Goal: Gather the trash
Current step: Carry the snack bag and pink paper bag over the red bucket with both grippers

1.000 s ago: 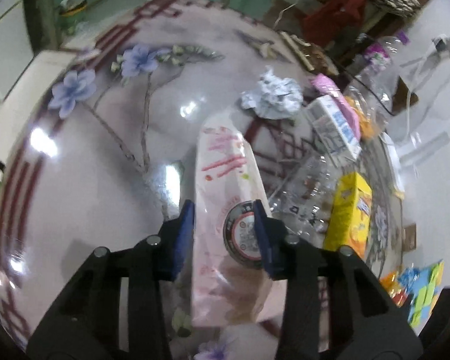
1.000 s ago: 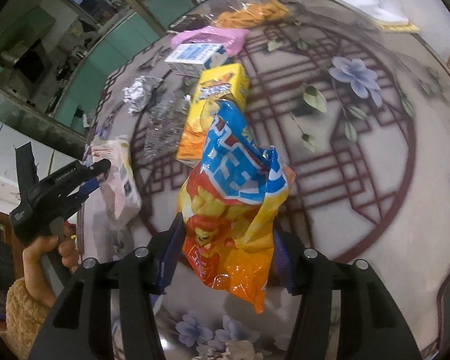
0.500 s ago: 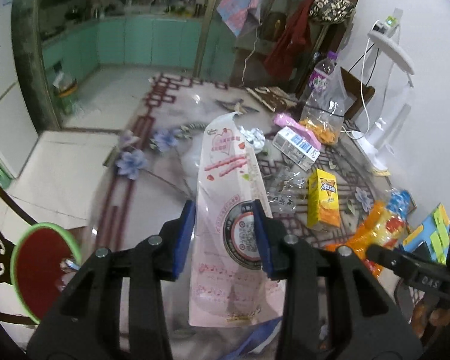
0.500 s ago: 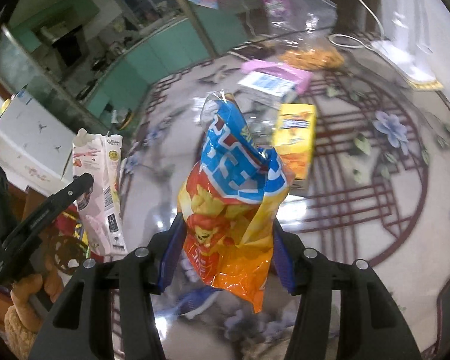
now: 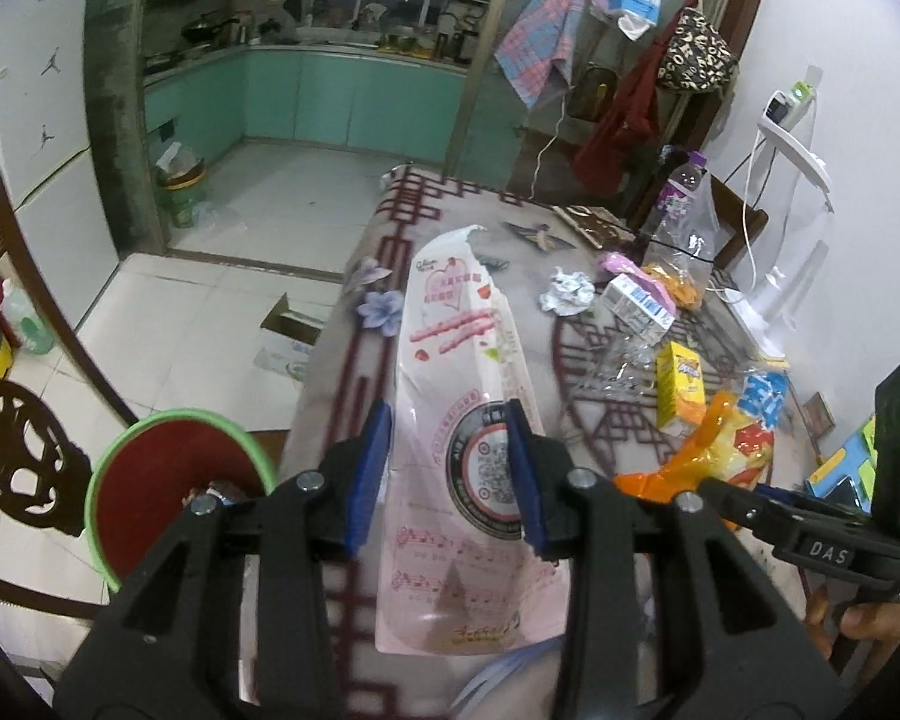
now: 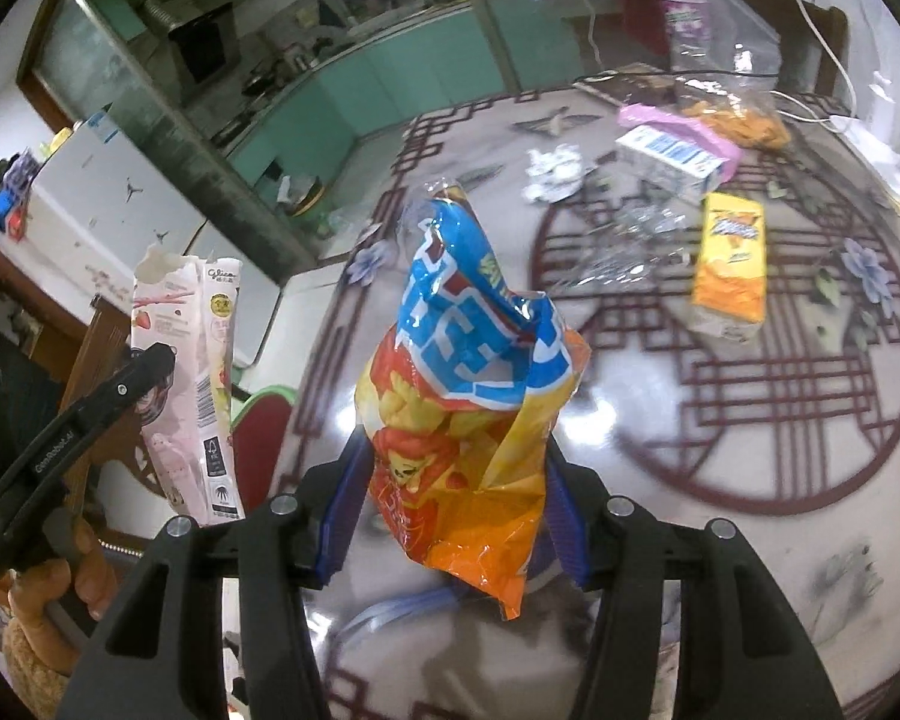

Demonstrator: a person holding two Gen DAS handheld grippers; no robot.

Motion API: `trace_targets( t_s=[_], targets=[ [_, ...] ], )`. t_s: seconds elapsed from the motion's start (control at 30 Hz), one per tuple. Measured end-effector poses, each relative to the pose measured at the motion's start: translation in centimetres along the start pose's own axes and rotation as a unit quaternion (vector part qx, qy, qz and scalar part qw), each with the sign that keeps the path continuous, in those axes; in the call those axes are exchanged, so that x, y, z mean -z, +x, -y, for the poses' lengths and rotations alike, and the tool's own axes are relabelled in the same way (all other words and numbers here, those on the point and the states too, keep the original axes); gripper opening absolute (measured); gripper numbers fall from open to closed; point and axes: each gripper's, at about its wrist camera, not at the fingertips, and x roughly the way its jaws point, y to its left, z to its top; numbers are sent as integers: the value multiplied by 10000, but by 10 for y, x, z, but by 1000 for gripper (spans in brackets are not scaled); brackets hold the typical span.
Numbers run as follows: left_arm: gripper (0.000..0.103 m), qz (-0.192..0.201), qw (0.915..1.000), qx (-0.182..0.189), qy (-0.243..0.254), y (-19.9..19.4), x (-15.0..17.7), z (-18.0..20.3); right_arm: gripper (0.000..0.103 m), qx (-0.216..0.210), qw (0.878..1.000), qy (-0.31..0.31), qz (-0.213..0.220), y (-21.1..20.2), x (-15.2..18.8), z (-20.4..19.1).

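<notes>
Wrapper (image 5: 462, 420) left of chip bag (image 5: 714, 450), both above tabletop (image 5: 342, 396) edge; bin (image 5: 174, 480) below left; carton (image 5: 678, 384), foil ball (image 5: 567, 291) farther back.

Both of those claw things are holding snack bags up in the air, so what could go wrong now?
The pink wrapper is limp and pinched low by the left gripper, so it might slip. The orange chip bag in the right gripper is open on top; crumbs could spill. The bin sits off the table's edge, easy to miss.

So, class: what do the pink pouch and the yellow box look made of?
Pink pouch: seemingly thin plastic film with a soft sheen, going by its ragged torn top and stiff, upright shape. Yellow box: probably printed cardboard, matte, with straight edges and flat faces.
</notes>
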Motion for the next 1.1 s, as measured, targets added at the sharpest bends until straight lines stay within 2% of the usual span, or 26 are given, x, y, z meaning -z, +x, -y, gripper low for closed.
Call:
trace_targets(
  t_s=[0.23, 0.63, 0.9, 1.1],
  targets=[
    [37, 15, 9998, -98, -156, -17, 9, -38, 52, -156, 9996, -169, -191, 19, 15, -35],
    [37, 27, 9963, -515, -694, -36, 24, -117, 51, -436, 9957, -643, -510, 56, 23, -101],
    [37, 257, 9941, -696, -792, -49, 8, -148, 48, -601, 9900, -1181, -492, 73, 12, -152],
    [37, 287, 9929, -774, -855, -45, 0, -166, 43, -680, 9847, -1510, -545, 92, 5, -180]
  ],
)
